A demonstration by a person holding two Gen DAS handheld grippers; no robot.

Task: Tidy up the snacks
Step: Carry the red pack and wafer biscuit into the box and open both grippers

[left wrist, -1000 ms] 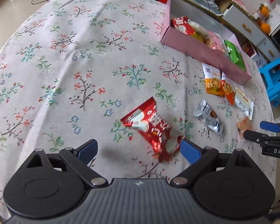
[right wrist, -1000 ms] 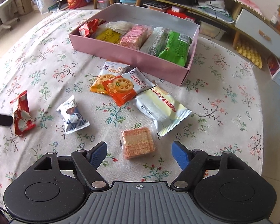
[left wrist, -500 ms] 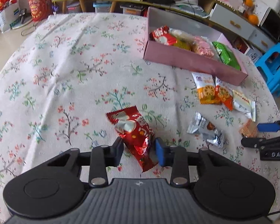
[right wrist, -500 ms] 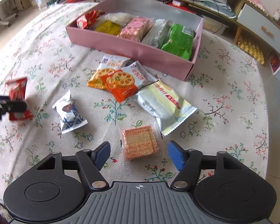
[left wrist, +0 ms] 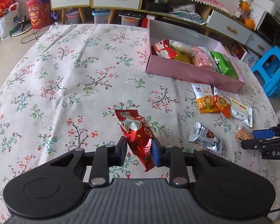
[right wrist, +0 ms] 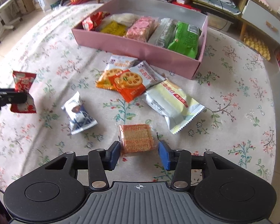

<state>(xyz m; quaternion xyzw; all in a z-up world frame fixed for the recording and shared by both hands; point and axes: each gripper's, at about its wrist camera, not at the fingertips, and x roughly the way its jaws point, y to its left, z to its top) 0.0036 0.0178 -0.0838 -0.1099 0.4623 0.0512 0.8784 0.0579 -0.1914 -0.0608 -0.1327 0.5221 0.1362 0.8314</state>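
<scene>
My left gripper [left wrist: 139,150] is shut on a red foil snack packet [left wrist: 137,136] and holds it lifted above the floral tablecloth; the packet also shows in the right wrist view [right wrist: 23,91]. My right gripper [right wrist: 139,154] is open, its jaws on either side of a clear-wrapped wafer biscuit [right wrist: 137,139] that lies on the cloth. The pink box [right wrist: 140,47] at the back holds several snacks; it also shows in the left wrist view [left wrist: 192,74].
Loose on the cloth lie two orange cracker packets [right wrist: 128,83], a pale yellow packet [right wrist: 172,104] and a silver-blue packet [right wrist: 78,113]. A blue stool [left wrist: 272,71] stands beyond the table's right edge. Drawers and shelves line the back.
My left gripper closed on the red packet and lifted it off the cloth. My right gripper moved forward and narrowed around the wafer biscuit.
</scene>
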